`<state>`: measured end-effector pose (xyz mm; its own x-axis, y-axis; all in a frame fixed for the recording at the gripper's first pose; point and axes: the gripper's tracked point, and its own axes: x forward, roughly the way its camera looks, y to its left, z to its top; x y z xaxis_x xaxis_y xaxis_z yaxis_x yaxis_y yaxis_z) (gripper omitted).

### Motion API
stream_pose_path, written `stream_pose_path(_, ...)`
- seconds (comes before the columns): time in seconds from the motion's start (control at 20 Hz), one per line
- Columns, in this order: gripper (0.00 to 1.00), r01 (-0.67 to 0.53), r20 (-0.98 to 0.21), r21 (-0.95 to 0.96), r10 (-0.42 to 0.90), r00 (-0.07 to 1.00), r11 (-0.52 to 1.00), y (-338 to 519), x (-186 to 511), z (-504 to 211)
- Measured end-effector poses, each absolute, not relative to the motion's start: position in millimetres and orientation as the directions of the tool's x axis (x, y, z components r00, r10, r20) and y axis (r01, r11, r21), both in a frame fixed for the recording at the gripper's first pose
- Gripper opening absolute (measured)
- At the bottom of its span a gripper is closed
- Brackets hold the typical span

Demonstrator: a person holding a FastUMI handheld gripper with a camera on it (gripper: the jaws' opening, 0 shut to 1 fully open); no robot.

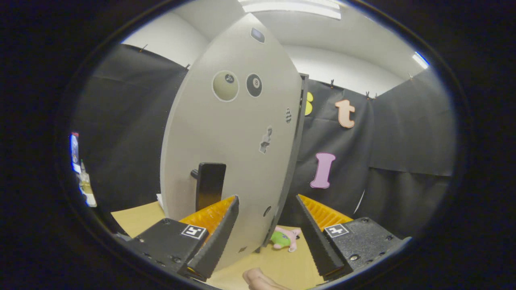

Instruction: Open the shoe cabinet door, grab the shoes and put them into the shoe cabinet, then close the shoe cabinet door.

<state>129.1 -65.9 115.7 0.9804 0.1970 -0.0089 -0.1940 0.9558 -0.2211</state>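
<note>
Fingertip of a person's hand (258, 278) pokes in below the gripper (267, 207), whose fingers are spread apart and hold nothing. Filling the gap between them stands the grey shoe cabinet door (234, 141), sticker-dotted, with its black handle (210, 185) just ahead of the left finger. A small pink-and-green plush toy (285, 238) lies on the wooden table (139, 219) beside the door's edge.

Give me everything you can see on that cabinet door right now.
The cabinet door is a pale grey, smooth, matte panel with a darker edge, standing upright and swung open, seen at a slant just ahead of the open gripper. A black block handle juts from its lower part. Stickers dot its face, two like billiard balls. The fingers straddle its lower edge; I cannot tell whether they touch it. It stands over a tan wooden floor.
</note>
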Motion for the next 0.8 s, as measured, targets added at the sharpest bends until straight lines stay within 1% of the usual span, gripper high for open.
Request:
stream_pose_path(0.25,0.92,-0.224,-0.021,-0.109,0.223,0.975,0.968,3.2,151.7,103.6)
stream_pose_path(0.35,0.93,-0.245,-0.029,-0.073,0.243,0.969,0.967,34.1,164.7,98.4)
stream_pose_path(0.5,0.93,-0.248,-0.044,-0.013,0.247,0.968,0.969,77.5,187.2,93.4)
stream_pose_path(0.65,0.94,-0.221,-0.050,0.015,0.221,0.974,0.975,93.8,212.7,94.0)
stream_pose_path(0.8,0.95,-0.192,-0.013,0.027,0.193,0.981,0.981,91.2,214.3,102.0)
